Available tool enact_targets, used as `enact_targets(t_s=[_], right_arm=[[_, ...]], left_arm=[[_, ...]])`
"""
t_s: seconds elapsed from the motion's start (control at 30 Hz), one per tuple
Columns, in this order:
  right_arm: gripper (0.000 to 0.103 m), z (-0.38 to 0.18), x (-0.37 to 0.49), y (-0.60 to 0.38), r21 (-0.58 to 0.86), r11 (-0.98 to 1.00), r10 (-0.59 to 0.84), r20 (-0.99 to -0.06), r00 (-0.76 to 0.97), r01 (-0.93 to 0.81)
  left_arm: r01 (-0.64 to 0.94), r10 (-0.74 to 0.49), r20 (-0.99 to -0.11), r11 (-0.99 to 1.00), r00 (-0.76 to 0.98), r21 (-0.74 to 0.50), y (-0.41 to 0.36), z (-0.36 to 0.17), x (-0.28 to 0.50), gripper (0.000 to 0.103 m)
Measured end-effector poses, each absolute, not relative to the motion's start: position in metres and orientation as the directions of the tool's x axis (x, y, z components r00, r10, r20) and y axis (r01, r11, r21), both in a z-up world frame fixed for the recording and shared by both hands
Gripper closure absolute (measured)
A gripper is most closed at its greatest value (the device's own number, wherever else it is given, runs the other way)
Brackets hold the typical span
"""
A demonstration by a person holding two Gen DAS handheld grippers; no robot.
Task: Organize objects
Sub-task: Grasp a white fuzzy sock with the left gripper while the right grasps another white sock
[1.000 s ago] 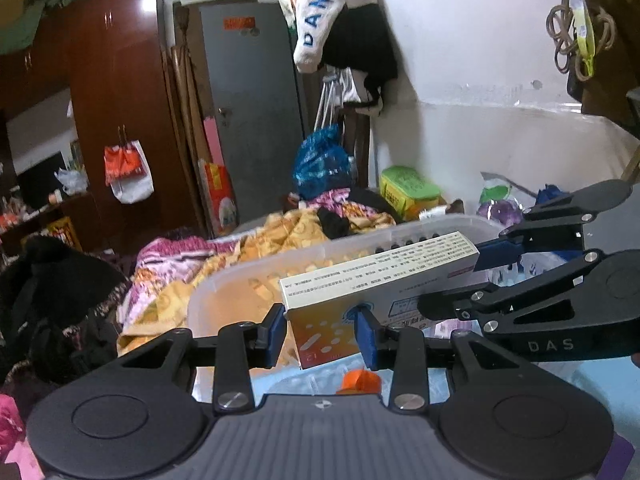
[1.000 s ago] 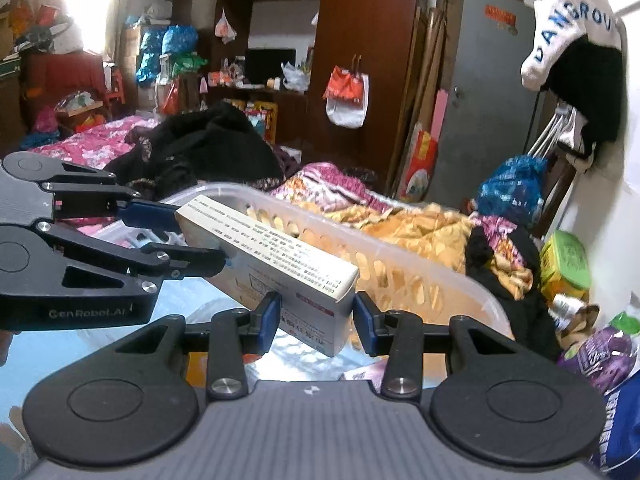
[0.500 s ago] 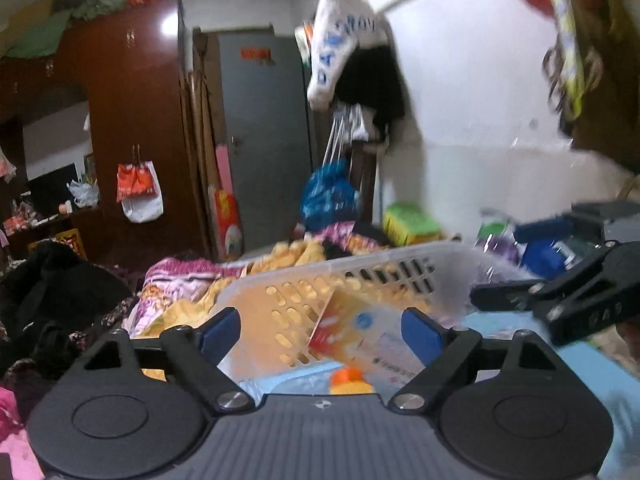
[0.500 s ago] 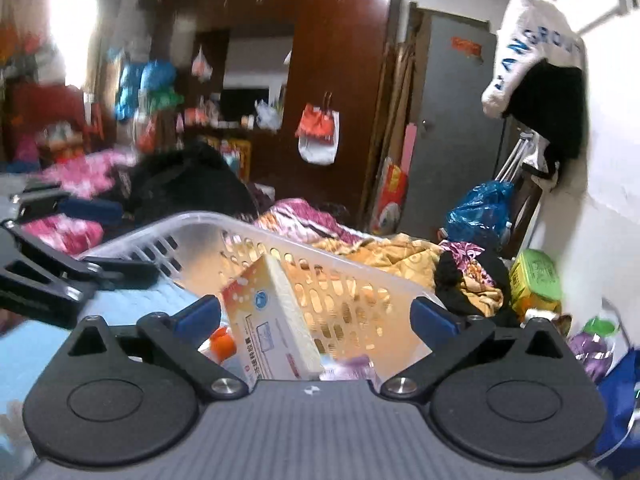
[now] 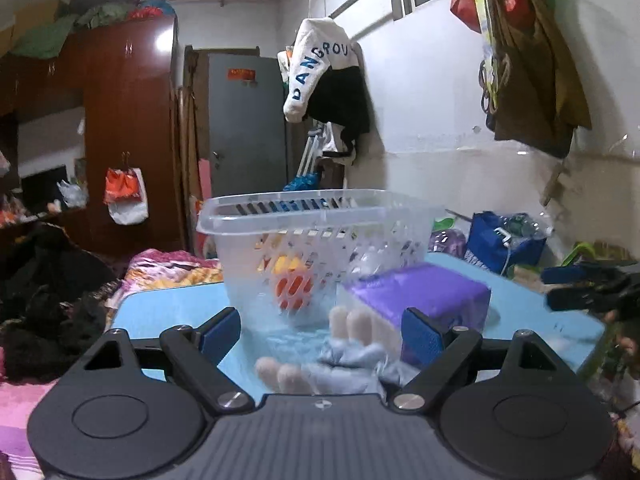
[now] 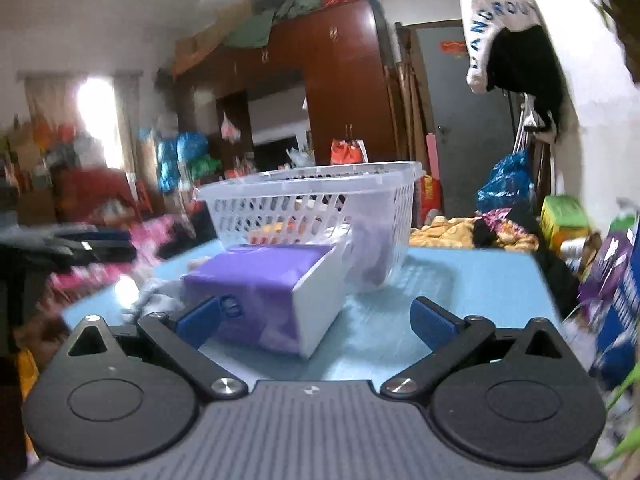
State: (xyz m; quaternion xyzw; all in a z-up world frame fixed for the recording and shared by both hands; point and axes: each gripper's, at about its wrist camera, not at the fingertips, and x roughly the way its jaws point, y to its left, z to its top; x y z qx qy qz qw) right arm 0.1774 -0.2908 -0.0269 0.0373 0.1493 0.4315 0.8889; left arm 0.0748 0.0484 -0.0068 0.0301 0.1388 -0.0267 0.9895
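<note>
Tissue pack [image 6: 276, 280]: a purple-wrapped pack with white ends, lying flat on the blue table [image 6: 472, 280], just ahead of my right gripper [image 6: 316, 318] and nearer its left finger. In my left wrist view the same pack [image 5: 420, 292] sits ahead and to the right, close to that gripper's right finger.

Basket [image 5: 312, 216]: a clear slotted plastic basket standing upright on the table, straight ahead of both my grippers and behind the tissue pack. Whether the pack touches it I cannot tell. Something orange [image 5: 294, 290] shows through its wall.

Glove [image 5: 344, 360]: a pale grey-blue glove with white fingertips, lying on the table right in front of my left gripper [image 5: 322, 328], between its fingers and just beside the tissue pack.

Left gripper: fingers spread wide, holding nothing.

Right gripper: fingers spread wide, holding nothing; I also see it at the right edge of my left view, blurred.

Beyond the table: a dark red wardrobe [image 5: 128, 132], a grey door [image 5: 248, 128], and a white garment with blue letters [image 5: 320, 64] hanging on the wall.
</note>
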Motion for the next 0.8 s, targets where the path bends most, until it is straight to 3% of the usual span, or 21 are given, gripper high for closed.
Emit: enact_targets(t_s=[0.27,0.33,0.43,0.5,0.57,0.7,0.8], right_arm=[[0.0,-0.03,0.154,-0.238,0.168,0.552,0.831,-0.188,0.523,-0.817],[0.011,-0.031,0.152,-0.222,0.156,0.547,0.833,-0.201,0.516,-0.823],[0.015,-0.024,0.154,-0.202,0.159,0.522,0.849,-0.194,0.492,-0.838],[0.026,-0.014,0.16,-0.192,0.15,0.525,0.847,-0.193,0.496,-0.838],[0.045,-0.008,0.167,-0.177,0.177,0.497,0.862,-0.213,0.459,-0.85],[0.058,-0.017,0.178,-0.144,0.19,0.468,0.867,-0.287,0.407,-0.863],[0.074,-0.025,0.186,-0.136,0.16,0.519,0.832,-0.32,0.454,-0.839]], left_arm=[[0.006,-0.021,-0.31,0.999,0.95,-0.052,0.084,-0.024,0.075,0.017],[-0.007,-0.011,-0.315,0.998,0.949,-0.056,0.088,-0.028,0.076,0.021],[-0.007,-0.009,-0.328,0.999,0.945,-0.048,0.088,-0.035,0.077,0.021],[-0.003,-0.014,-0.336,0.999,0.942,-0.049,0.086,-0.039,0.078,0.021],[0.001,-0.019,-0.337,0.999,0.941,-0.053,0.086,-0.042,0.079,0.021],[-0.004,-0.01,-0.346,0.999,0.938,-0.038,0.084,-0.047,0.08,0.021],[-0.001,-0.02,-0.351,0.998,0.936,-0.06,0.087,-0.049,0.08,0.021]])
